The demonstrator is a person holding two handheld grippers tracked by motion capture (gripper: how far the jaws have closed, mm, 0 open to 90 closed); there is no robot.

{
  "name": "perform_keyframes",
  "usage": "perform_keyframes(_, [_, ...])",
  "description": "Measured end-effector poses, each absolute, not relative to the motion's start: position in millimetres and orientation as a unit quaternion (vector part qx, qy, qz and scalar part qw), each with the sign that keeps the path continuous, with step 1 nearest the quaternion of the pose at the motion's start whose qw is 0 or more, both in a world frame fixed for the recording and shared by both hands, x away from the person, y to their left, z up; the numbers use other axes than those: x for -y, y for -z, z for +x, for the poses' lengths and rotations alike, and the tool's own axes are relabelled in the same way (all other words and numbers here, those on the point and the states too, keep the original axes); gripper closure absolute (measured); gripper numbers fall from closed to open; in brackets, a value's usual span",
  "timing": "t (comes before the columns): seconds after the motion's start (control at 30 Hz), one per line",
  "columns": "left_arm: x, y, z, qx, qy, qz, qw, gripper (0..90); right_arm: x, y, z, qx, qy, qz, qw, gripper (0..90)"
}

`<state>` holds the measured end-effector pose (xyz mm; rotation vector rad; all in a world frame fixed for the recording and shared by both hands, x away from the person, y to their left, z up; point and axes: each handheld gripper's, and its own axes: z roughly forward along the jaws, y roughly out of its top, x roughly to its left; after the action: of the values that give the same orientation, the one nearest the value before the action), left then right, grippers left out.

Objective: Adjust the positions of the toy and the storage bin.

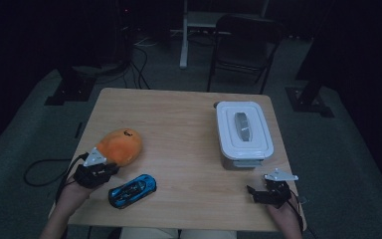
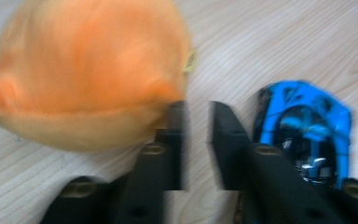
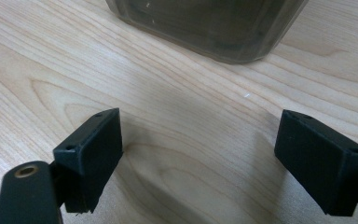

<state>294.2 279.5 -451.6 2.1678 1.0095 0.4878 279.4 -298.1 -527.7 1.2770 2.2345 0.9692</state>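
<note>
My left gripper sat at the near-left of the table, jaws drawn together on nothing, wedged between the orange plush toy just beyond it and the blue toy car just to its right. To take the plush cleanly, I judged the jaws needed opening wide and pushing deep into its soft body. At the near-right, my right gripper rested with jaws apart, short of the lidded white container.
</note>
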Motion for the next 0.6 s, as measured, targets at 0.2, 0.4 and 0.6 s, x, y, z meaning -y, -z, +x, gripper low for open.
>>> perform_keyframes(0.2, [-285, 433, 295, -0.407, -0.208, 0.816, 0.353, 39.9, 298, 528, 279, -0.797, -0.346, 0.456, 0.195, 14.7])
perform_keyframes(0.4, [-282, 413, 322, -0.418, -0.229, 0.811, 0.339, 19.5, 298, 528, 279, -0.797, -0.346, 0.456, 0.195, 14.7])
perform_keyframes(0.6, [-273, 419, 354, -0.397, -0.212, 0.835, 0.316, 19.4, 298, 528, 279, -0.797, -0.345, 0.456, 0.195, 14.6])
